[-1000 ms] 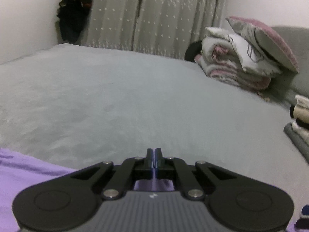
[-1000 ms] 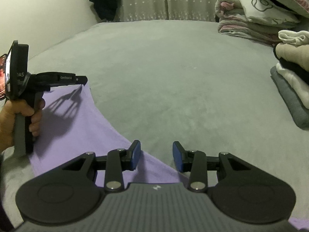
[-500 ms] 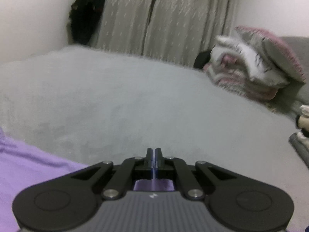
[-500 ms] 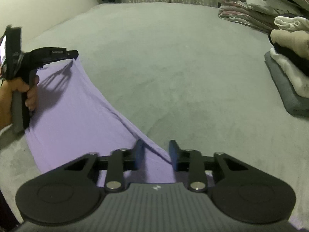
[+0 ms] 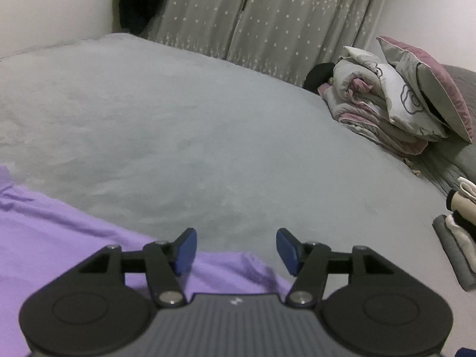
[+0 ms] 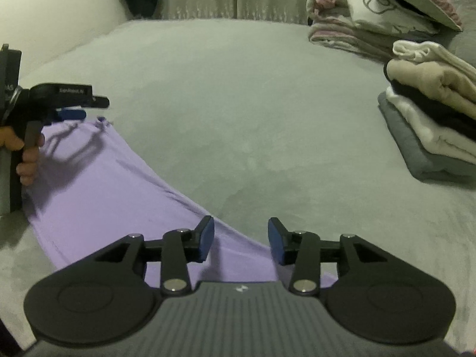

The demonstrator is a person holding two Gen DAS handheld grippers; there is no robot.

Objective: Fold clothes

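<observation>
A lilac garment (image 6: 98,184) lies flat on the grey bed, stretching from the left side toward the near edge. In the left wrist view the same lilac garment (image 5: 59,247) fills the lower left. My left gripper (image 5: 236,248) hovers over its far edge, jaws opening, with the cloth lying under them and not pinched. From the right wrist view the left gripper (image 6: 89,108) shows at the far left, held by a hand (image 6: 28,160). My right gripper (image 6: 241,239) is over the garment's near corner, jaws opening, blue pads apart and nothing pressed between them.
A stack of folded clothes (image 6: 431,119) sits at the right on the grey bed (image 6: 238,104). Rolled quilts and pillows (image 5: 395,104) pile up at the back right. Curtains (image 5: 253,15) and a dark hanging garment (image 5: 136,3) line the far wall.
The left gripper was shut on the lilac cloth's edge and has opened, letting it drop flat. The right gripper narrowed, then widened again. The garment's far edge now lies slack on the bed.
</observation>
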